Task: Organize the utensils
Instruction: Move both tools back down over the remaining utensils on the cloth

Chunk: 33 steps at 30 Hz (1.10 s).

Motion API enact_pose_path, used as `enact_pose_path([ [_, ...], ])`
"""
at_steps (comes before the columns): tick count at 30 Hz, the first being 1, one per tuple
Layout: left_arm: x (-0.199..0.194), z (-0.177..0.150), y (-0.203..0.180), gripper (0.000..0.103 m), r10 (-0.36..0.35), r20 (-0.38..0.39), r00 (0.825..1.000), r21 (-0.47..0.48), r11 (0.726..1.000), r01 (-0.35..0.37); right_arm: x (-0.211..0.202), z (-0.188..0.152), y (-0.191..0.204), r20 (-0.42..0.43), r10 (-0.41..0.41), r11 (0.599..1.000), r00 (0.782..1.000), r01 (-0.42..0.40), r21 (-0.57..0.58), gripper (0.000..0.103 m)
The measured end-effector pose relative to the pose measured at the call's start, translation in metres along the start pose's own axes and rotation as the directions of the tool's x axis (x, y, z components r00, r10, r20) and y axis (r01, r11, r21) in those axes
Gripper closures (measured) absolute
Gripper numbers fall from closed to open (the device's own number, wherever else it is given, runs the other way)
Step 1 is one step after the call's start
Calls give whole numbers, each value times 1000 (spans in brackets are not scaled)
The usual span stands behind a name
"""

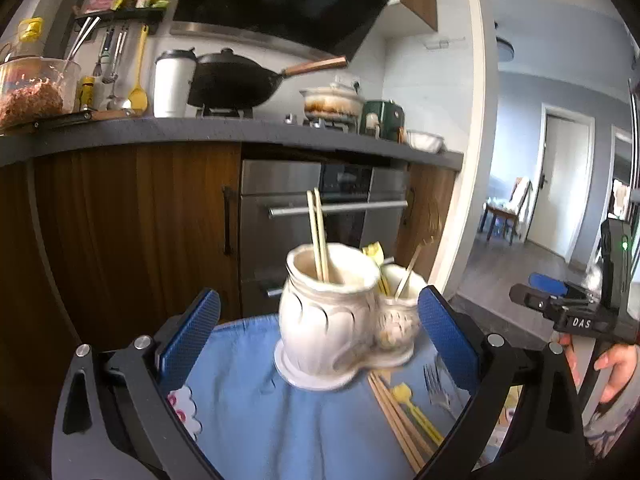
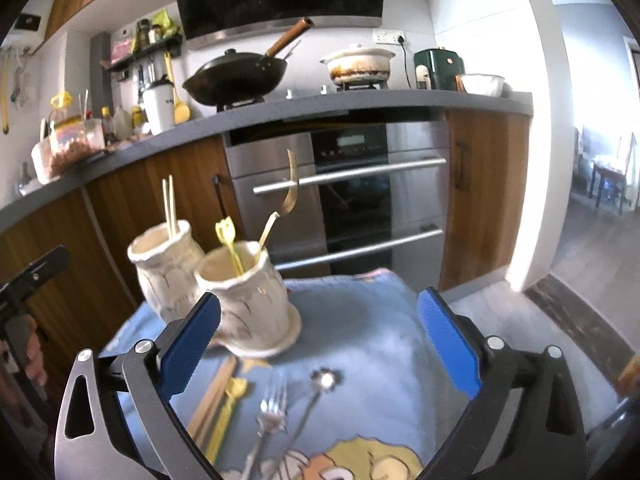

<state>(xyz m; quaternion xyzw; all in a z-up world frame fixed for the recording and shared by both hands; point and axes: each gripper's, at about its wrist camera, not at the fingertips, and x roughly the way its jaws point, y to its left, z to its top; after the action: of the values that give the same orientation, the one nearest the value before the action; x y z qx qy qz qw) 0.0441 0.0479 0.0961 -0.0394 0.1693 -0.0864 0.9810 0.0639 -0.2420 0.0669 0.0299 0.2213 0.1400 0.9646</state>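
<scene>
While both sets of tongs hang over the blue cloth, here's the layout, left to right:

left gripper: jaws spread wide, nothing pinched. The bigger holder sits between the blue pads but neither pad touches it.

bigger holder: cream ceramic jar, upright on the blue cloth, two chopsticks standing in it.

smaller holder: same cream ceramic, touching the bigger one on its right. It has a yellow pick and a gold-coloured handle sticking out.

loose chopsticks: flat on the cloth, near side of the holders.

yellow utensil: lying just beside those chopsticks, kinda blurry.

fork: silver, flat on the cloth, right of the yellow one.

flower-end spoon: silver, right of the fork.

right gripper: also gaping wide, empty. Its left pad sits in front of the smaller holder; can't tell if it touches.

person's hand: far right in the left wrist view, wrapped round the right gripper's handle.
</scene>
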Motion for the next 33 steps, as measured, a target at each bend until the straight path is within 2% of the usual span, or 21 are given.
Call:
enact_pose_path([
  [5,13,-21,-11,5,-2,-106,994,13,1000,3,5,-16,-3,-55,-7,1000,998,6,-6,5],
  [9,25,-43,-21,6,-7,-192,981,24,1000,12,11,-28,-3,-97,-6,1000,995,5,-11,5],
  [12,35,-62,-32,6,-9,-264,964,43,999,21,15,-37,0,-127,4,1000,992,-5,-13,5],
  [16,52,-88,-47,6,3,-371,929,79,996,29,20,-48,5,-155,9,1000,988,-13,-22,5],
  [23,66,-112,-50,6,36,-447,894,69,998,-6,27,-62,8,-201,5,999,980,-12,-32,5],
  [31,75,-126,-52,6,70,-489,869,94,995,-28,31,-71,15,-219,20,999,975,-28,-37,5],
  [33,76,-125,-52,6,74,-489,869,93,995,-32,32,-72,18,-223,16,998,975,-28,-49,5],
])
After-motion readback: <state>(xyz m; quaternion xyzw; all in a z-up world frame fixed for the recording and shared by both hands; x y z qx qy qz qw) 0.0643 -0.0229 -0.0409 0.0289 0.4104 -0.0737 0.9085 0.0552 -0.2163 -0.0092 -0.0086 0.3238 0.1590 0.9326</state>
